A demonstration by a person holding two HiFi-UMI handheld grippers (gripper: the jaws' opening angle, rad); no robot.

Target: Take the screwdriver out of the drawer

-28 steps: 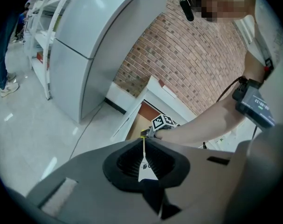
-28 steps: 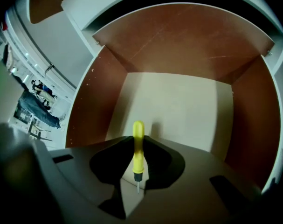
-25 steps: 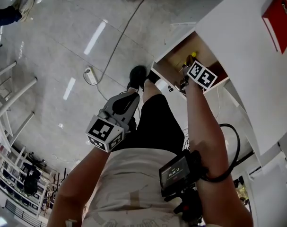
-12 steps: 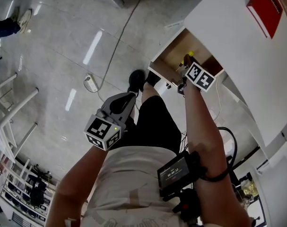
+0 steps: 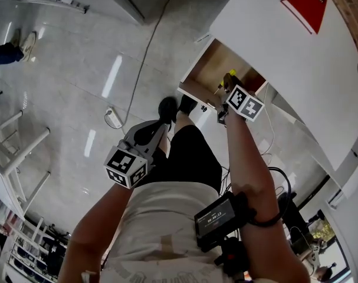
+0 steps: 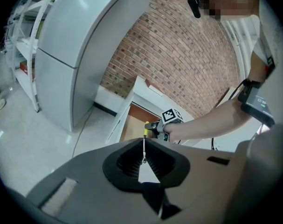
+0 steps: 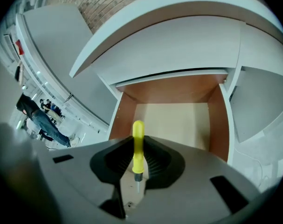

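A screwdriver [image 7: 138,133] with a yellow handle stands upright between the pads of my right gripper [image 7: 138,143], which is shut on it. Its short metal shaft points back toward the camera. Under it lies the open drawer [image 7: 174,113], with a beige bottom and brown walls. In the head view the right gripper [image 5: 226,92] holds the screwdriver [image 5: 230,74] above the drawer [image 5: 209,69] of the white desk. My left gripper [image 5: 158,125] hangs lower beside the person's leg, away from the drawer. Its pads meet in the left gripper view [image 6: 143,146], with nothing between them.
A red box [image 5: 304,2] lies on the white desk top [image 5: 273,52]. A power strip [image 5: 112,118] and its cable lie on the grey floor. A tall white cabinet [image 6: 71,55] and a brick wall [image 6: 188,55] stand behind. People [image 7: 41,120] walk far off.
My right gripper has risen with the screwdriver, from inside the drawer to above it. The left gripper has lifted slightly.
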